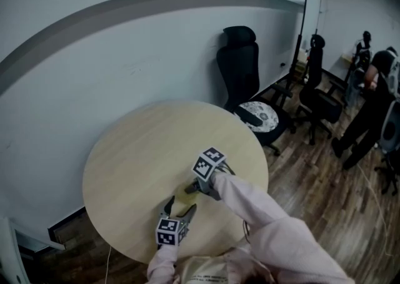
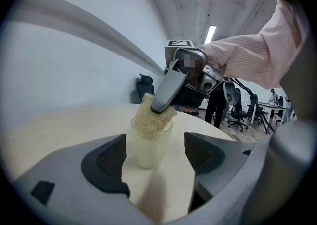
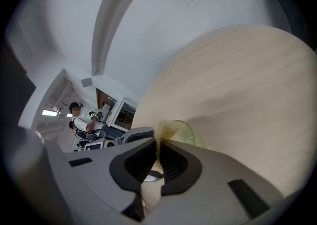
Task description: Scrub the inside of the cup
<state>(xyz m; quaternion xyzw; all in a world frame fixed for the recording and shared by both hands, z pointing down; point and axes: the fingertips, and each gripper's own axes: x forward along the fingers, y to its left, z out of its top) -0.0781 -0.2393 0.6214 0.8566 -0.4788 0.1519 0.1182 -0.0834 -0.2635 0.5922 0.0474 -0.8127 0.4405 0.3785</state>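
A clear cup (image 2: pixel 147 148) stands upright on the round wooden table (image 1: pixel 137 157), near its front edge. A pale yellow sponge (image 2: pixel 151 116) is pushed down into the cup's mouth. My right gripper (image 2: pixel 165 101) comes down from above, shut on the sponge's top. In the right gripper view the sponge (image 3: pixel 160 134) shows as a thin strip pinched between the jaws of my right gripper (image 3: pixel 158 155), with the cup rim (image 3: pixel 187 131) just beyond. My left gripper (image 2: pixel 156 155) is open, a jaw on each side of the cup without touching it. In the head view the cup (image 1: pixel 184 197) sits between my left gripper (image 1: pixel 177 209) and my right gripper (image 1: pixel 194 187).
A black office chair (image 1: pixel 245 82) with a patterned cushion stands behind the table by the white wall. More chairs (image 1: pixel 315 89) and standing people (image 1: pixel 372 104) are on the wooden floor at the right. The table edge (image 1: pixel 206 253) is close behind the cup.
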